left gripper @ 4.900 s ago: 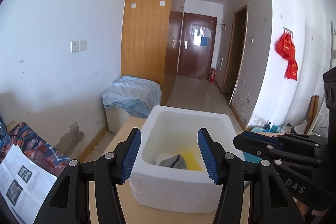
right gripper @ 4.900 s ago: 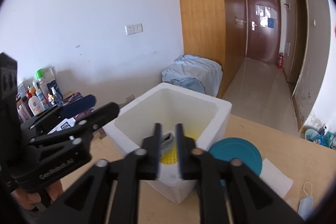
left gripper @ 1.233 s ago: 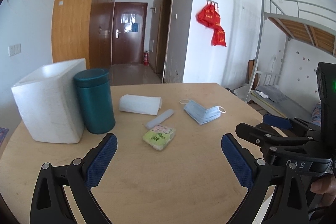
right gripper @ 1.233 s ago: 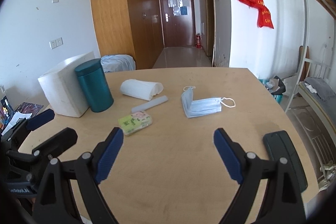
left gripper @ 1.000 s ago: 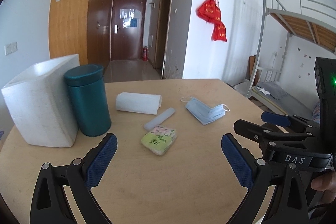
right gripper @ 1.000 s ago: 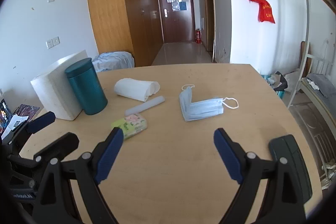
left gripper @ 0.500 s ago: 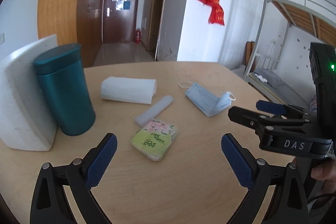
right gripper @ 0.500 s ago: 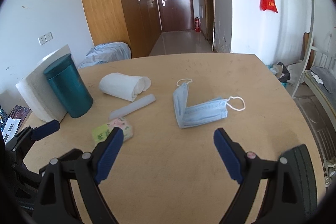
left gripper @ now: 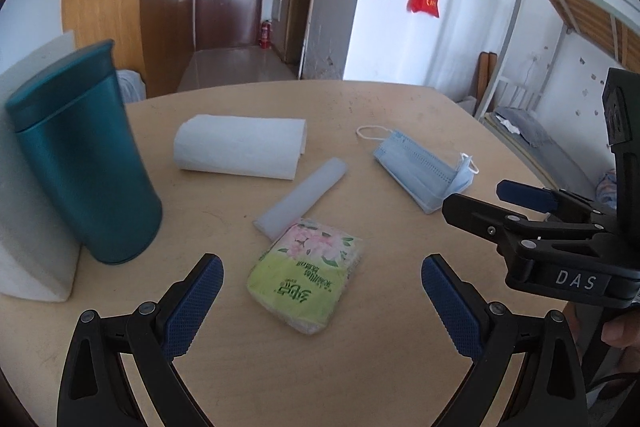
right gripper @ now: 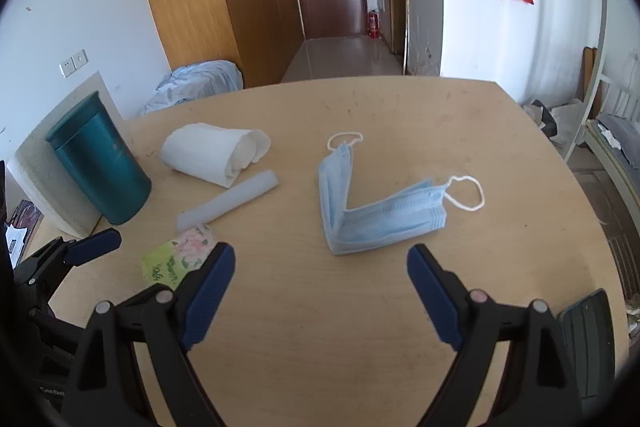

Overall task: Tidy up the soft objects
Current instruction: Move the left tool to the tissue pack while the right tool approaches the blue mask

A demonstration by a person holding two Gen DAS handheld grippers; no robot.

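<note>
A green tissue pack point(left gripper: 308, 277) lies on the wooden table just ahead of my open left gripper point(left gripper: 322, 301), between its fingers' line. It also shows in the right wrist view point(right gripper: 176, 257). A folded blue face mask point(right gripper: 372, 211) lies just ahead of my open right gripper point(right gripper: 322, 291); it also shows in the left wrist view point(left gripper: 422, 169). A rolled white towel point(left gripper: 240, 147) and a pale foam tube point(left gripper: 302, 193) lie behind the pack. Both grippers are empty.
A teal canister point(left gripper: 86, 155) stands at the left against a white foam box point(left gripper: 24, 227). A dark phone point(right gripper: 584, 343) lies near the table's right edge. A bunk bed point(left gripper: 576, 39) stands to the right, a hallway and door behind.
Both grippers have left the foam box, opened, and moved closer and lower toward the table: the left toward the tissue pack, the right toward the face mask.
</note>
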